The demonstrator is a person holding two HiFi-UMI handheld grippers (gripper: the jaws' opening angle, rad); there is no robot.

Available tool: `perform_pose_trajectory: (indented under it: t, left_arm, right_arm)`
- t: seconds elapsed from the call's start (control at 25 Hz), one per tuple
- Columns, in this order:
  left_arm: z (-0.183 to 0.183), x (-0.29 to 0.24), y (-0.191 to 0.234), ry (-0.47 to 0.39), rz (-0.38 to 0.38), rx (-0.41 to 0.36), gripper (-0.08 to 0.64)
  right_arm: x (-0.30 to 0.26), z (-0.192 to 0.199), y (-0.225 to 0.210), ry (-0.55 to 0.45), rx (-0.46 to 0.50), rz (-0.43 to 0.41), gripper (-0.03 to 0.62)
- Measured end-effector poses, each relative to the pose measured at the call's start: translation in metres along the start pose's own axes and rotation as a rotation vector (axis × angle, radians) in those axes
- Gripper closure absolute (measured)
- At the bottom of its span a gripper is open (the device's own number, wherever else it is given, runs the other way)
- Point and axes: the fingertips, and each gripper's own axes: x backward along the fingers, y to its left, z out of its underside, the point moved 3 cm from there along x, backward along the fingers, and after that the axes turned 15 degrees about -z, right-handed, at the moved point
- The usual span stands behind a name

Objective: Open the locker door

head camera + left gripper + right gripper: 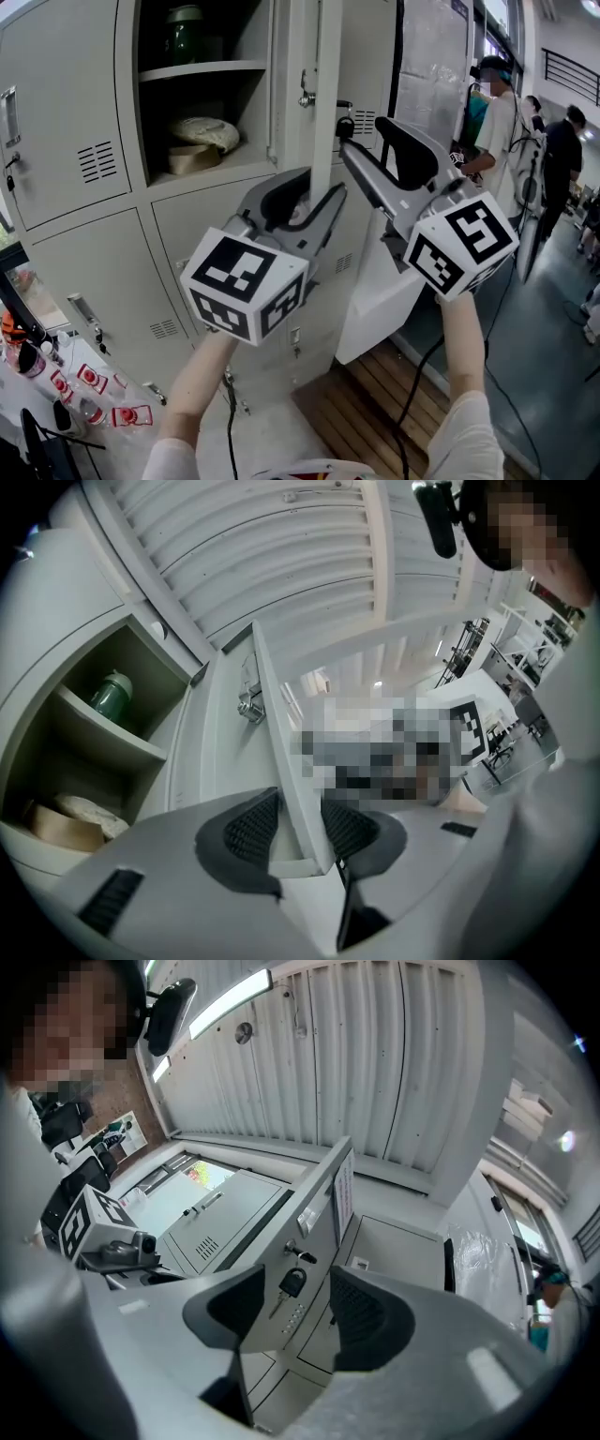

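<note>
At a bank of pale grey lockers [84, 262], a person works the upper locker door [328, 56], which stands swung out, edge-on at top centre of the head view. Behind it the open compartment [202, 75] shows a green jar [185, 28] on the upper shelf, with a round loaf-like thing [204, 131] and a low box [192, 157] below.

The left gripper [314, 202], at centre frame, reaches up to the door's lower edge. In the left gripper view the door [281, 761] runs down the middle of the frame and its bottom corner sits right between the jaws of the left gripper [300, 829]. The jaws stand partly apart; the right-hand pad [349, 829] is close against the panel, while a gap shows on the other side.

The right gripper [364, 136], right of centre, points up at the door's outer face beside the hanging key [344, 127]. In the right gripper view the door [319, 1204] slants from upper centre to lower left. The key [291, 1283] dangles from its lock in the gap of the right gripper [295, 1307], farther off. These jaws are wide apart and grip nothing.

People [497, 122] stand at far right, and red-labelled bottles [89, 380] lie at lower left.
</note>
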Motion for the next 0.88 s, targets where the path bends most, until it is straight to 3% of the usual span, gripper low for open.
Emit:
perform_pose_trajectory:
  t: [0.6, 0.88]
  left_arm:
    - [0.015, -0.049, -0.034, -0.003, 0.054, 0.006, 0.410]
    - [0.029, -0.077, -0.048, 0.008, 0.044, -0.016, 0.408]
  right_arm:
    - [0.041, 0.007, -0.010, 0.091, 0.024, 0.080, 0.380]
    - [0.062, 0.019, -0.014, 0.129, 0.017, 0.121, 0.380]
